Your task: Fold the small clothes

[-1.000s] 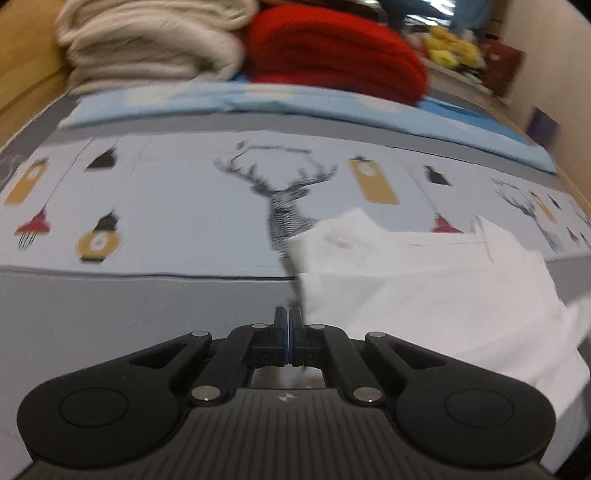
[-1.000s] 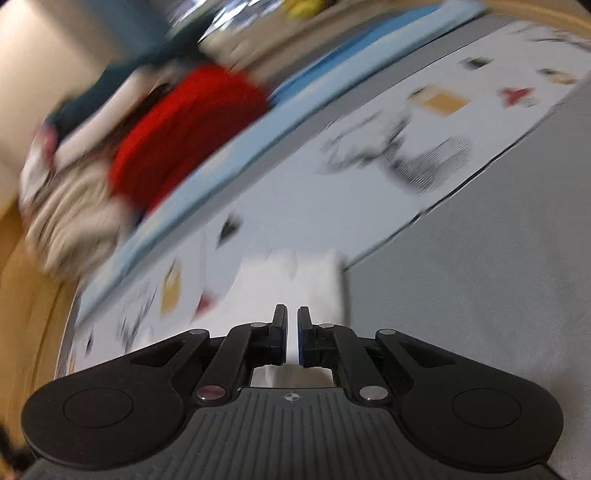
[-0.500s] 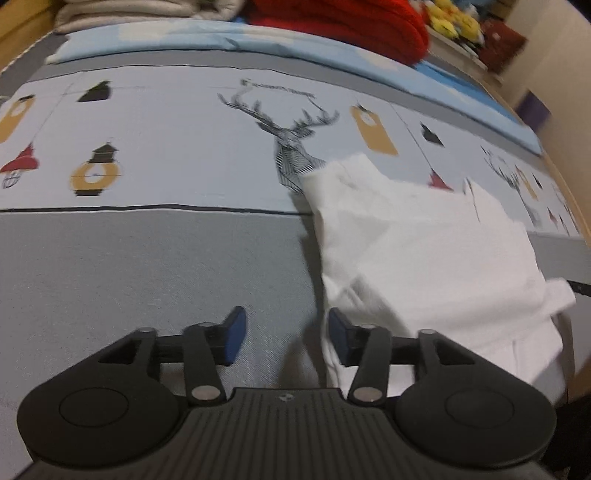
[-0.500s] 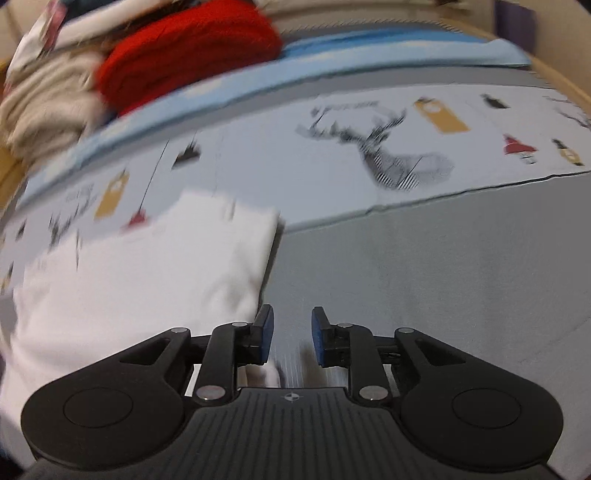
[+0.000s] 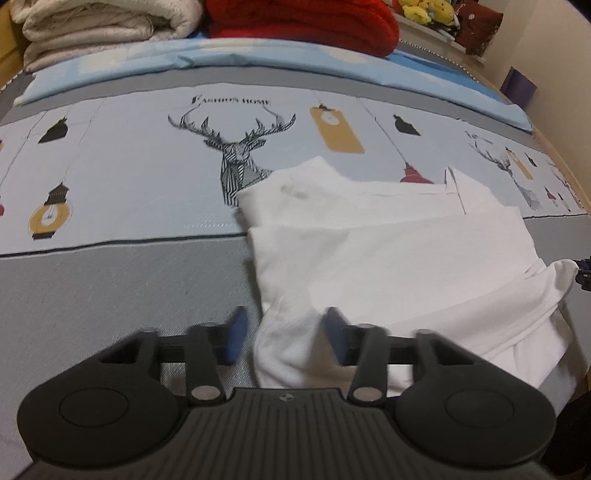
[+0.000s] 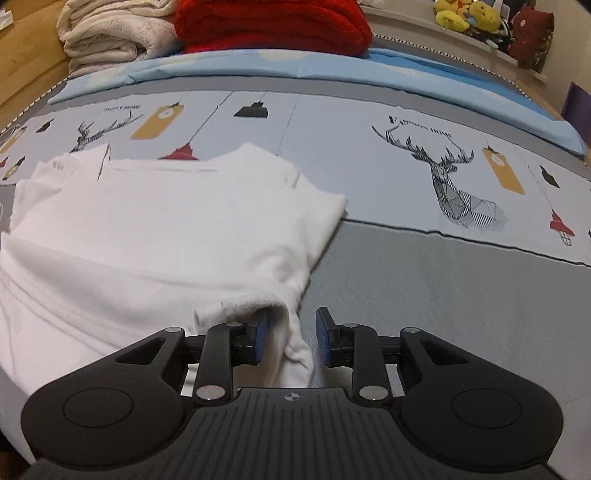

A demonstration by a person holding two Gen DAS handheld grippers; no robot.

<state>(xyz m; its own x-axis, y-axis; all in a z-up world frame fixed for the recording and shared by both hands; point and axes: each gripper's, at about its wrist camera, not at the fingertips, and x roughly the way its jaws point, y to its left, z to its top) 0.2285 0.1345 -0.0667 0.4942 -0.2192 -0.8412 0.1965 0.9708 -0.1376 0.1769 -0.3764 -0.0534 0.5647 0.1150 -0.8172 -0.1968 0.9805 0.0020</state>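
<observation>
A small white garment [image 5: 388,251] lies partly folded on the bed, its near edge bunched. My left gripper [image 5: 286,339] straddles the garment's near left corner. Its jaws are closing; the cloth fills the gap but the left pad stands clear of it. In the right wrist view the same garment [image 6: 159,229] spreads to the left. My right gripper [image 6: 291,338] straddles its near right corner. Its jaws are opening, with cloth against the left pad and a gap before the right pad. A dark tip of the right gripper [image 5: 583,273] shows at the left view's far right edge.
The bedspread [image 5: 110,295] has a grey band near me and a deer-and-lantern print beyond. A folded cream blanket [image 5: 103,29] and a red blanket [image 5: 303,26] sit at the back. Yellow soft toys [image 6: 469,16] line a ledge. A wooden side [image 6: 26,74] runs along the left.
Both grippers were shut a second ago and now stand apart. The left one spread wide, then narrowed around the garment's corner. The right view rolled level and came down over the other corner.
</observation>
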